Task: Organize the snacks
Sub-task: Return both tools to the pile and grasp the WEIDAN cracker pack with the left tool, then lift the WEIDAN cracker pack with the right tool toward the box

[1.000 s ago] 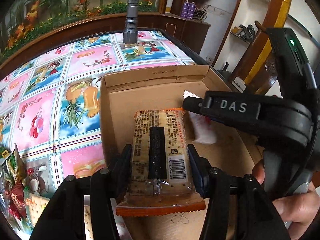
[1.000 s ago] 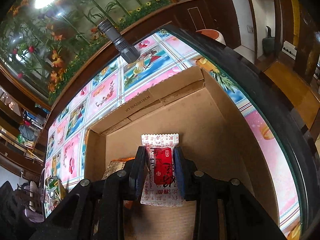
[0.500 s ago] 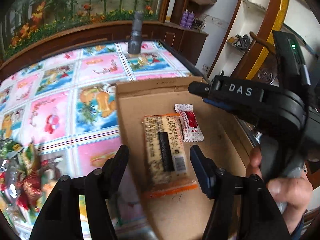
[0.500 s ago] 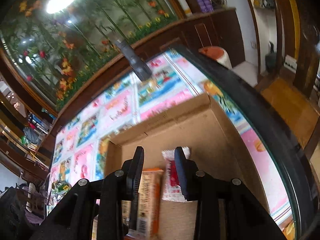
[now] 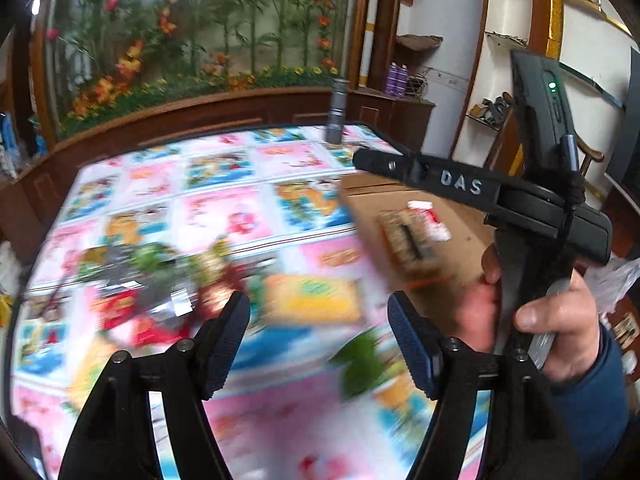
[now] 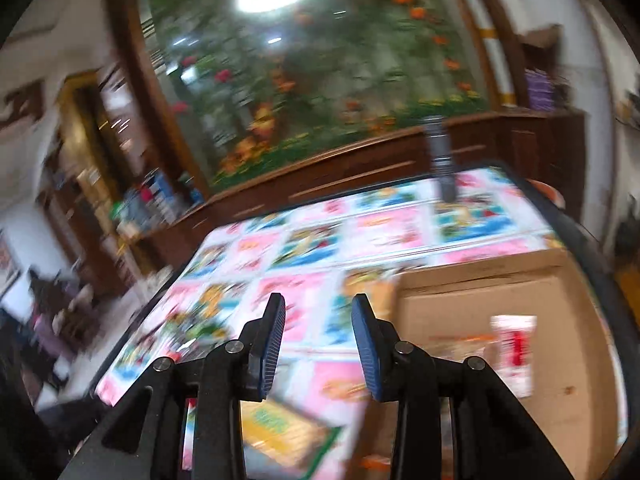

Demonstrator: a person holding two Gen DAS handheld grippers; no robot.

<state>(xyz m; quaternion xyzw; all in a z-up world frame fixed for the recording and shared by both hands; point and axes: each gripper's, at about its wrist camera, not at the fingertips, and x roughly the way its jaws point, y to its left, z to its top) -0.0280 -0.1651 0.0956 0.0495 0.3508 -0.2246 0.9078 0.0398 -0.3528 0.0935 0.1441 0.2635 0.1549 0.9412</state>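
Note:
A cardboard box (image 5: 460, 216) stands at the table's right and holds an orange-edged cracker pack (image 5: 408, 240) and a small white-and-red snack packet (image 5: 430, 218). The box (image 6: 500, 304) and the packet (image 6: 514, 344) also show in the right wrist view. My left gripper (image 5: 319, 332) is open and empty above the table, over a yellow snack pack (image 5: 316, 300). A blurred pile of loose snacks (image 5: 152, 280) lies to its left. My right gripper (image 6: 319, 340) is open and empty, left of the box, with the yellow pack (image 6: 280, 428) below it.
A grey flashlight (image 5: 337, 112) stands upright at the table's far edge. The table has a colourful patterned cloth (image 5: 224, 208). The right hand-held gripper body (image 5: 520, 200) hangs over the box in the left wrist view. A wooden planter wall runs behind the table.
Both grippers let go of their packs in the box, opened, rose and swung left over the table toward the loose snacks. The views are motion-blurred.

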